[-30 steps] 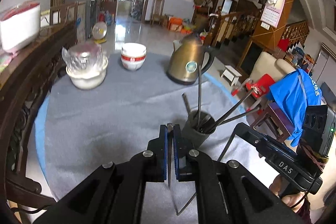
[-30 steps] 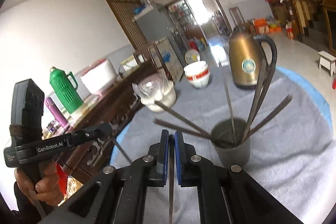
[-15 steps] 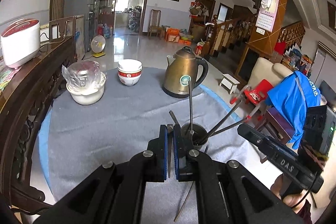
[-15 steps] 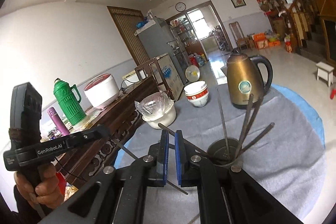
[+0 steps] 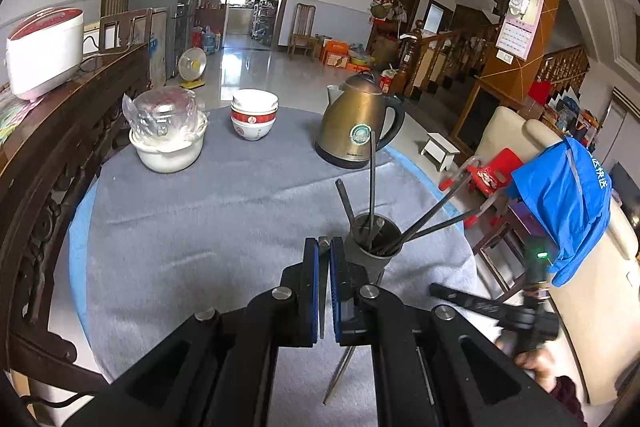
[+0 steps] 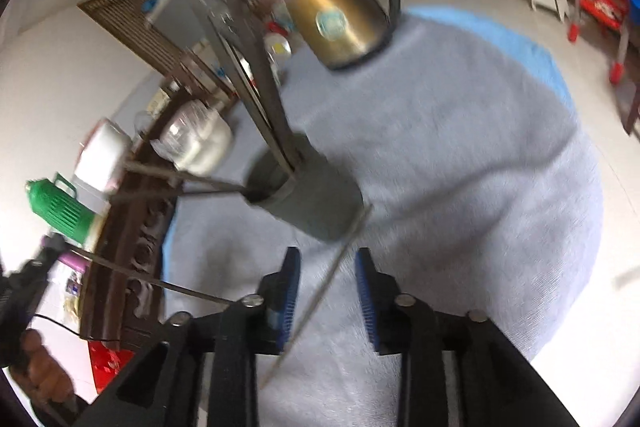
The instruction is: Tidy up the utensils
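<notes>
Between right gripper (image 6: 327, 291) opening jaws, chopstick (image 6: 320, 291)

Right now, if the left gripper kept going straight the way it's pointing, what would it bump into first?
Probably the dark utensil cup. The left gripper, shut on a thin chopstick, points down at the grey tablecloth, with the cup just ahead and slightly right. Depth is unclear, so it might reach bare cloth beside it.
</notes>
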Action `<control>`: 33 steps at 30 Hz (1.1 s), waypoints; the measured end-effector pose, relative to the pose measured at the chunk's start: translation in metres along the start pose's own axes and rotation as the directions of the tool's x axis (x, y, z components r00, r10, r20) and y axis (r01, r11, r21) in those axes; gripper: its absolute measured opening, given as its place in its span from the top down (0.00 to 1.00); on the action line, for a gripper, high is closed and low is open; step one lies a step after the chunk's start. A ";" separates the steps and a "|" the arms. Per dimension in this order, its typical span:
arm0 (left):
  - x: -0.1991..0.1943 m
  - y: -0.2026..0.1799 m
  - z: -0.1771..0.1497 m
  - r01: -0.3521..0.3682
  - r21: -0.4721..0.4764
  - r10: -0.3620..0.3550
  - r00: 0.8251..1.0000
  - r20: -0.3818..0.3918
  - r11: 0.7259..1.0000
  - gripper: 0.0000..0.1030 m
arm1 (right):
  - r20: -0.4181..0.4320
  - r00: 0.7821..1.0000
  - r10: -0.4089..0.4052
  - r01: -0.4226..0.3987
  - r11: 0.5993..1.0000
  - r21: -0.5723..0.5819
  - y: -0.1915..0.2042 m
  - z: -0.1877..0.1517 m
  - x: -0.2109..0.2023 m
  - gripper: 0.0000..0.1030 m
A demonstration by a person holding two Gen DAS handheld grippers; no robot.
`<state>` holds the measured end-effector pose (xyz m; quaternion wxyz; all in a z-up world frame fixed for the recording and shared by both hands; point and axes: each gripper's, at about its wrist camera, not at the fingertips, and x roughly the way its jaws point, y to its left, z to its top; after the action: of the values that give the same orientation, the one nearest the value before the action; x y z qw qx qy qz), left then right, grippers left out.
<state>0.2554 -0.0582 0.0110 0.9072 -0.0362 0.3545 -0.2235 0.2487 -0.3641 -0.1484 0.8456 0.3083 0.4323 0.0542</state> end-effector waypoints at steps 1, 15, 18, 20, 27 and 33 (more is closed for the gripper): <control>-0.002 0.001 -0.002 0.000 -0.005 0.000 1.000 0.001 1.000 0.95 | -0.012 1.000 -0.003 0.003 1.000 -0.004 0.002 -0.002 0.007 0.61; -0.021 0.013 -0.008 0.008 -0.037 -0.007 1.000 0.030 0.999 0.95 | -0.112 0.982 -0.152 0.148 0.988 -0.040 0.027 -0.016 0.094 0.64; -0.020 0.013 -0.009 0.009 -0.038 -0.008 1.000 0.025 0.999 0.95 | -0.121 0.974 -0.194 0.191 0.981 -0.036 0.027 -0.016 0.102 0.68; -0.018 0.014 -0.009 0.013 -0.040 -0.012 1.000 0.017 0.999 0.95 | -0.116 0.969 -0.219 0.215 0.975 -0.049 0.030 -0.017 0.104 0.76; -0.012 0.011 -0.010 0.012 -0.036 -0.012 1.000 -0.001 0.999 0.95 | -0.107 0.968 -0.227 0.213 0.969 -0.128 0.028 -0.028 0.095 0.88; -0.008 0.008 -0.010 0.013 -0.032 -0.013 1.000 -0.019 0.999 0.95 | -0.141 0.962 -0.235 0.216 0.966 -0.142 0.006 -0.030 0.067 0.88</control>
<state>0.2467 -0.0462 0.0073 0.9017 -0.0511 0.3663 -0.2241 0.2684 -0.3215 -0.2050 0.8273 0.1979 0.5257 0.0086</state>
